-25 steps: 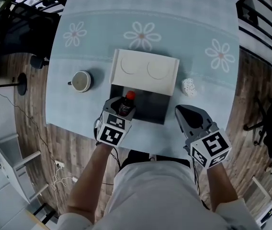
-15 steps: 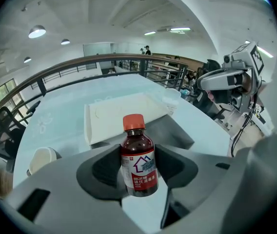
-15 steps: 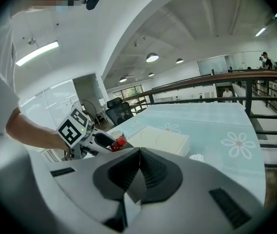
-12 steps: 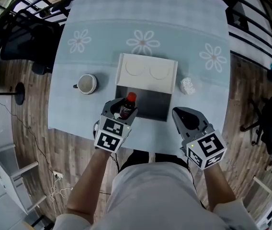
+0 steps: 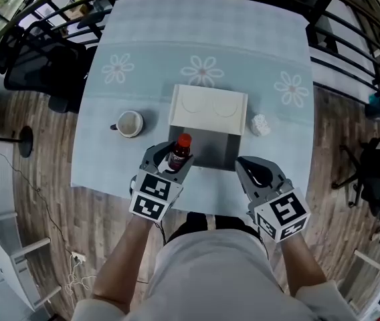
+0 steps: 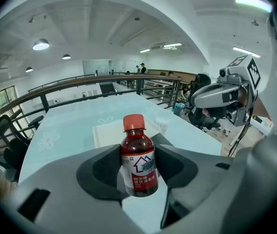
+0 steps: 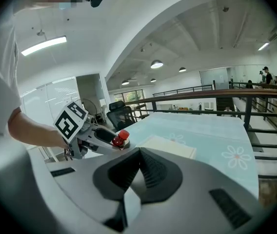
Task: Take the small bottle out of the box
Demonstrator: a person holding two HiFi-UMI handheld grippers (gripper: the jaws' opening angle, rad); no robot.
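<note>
Left tongs [image 5: 172, 160], clamped on the small bottle [image 6: 138, 164], have lifted it clear of the box [image 5: 217, 149] just ahead; right tongs [image 5: 247, 166] are closed and empty.

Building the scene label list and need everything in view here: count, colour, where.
table: 1, pale blue cloth with flower prints, centre
box: 1, white lid open, dark inside, mid-table
small bottle: 1, dark red with red cap, at the box's near left corner
mug: 1, light, left of box
crumpled white thing: 1, right of box
office chair: 1, black, on the floor at upper left
left gripper: grey, shut on small bottle
right gripper: grey, jaws together, empty, near the box's near right corner
</note>
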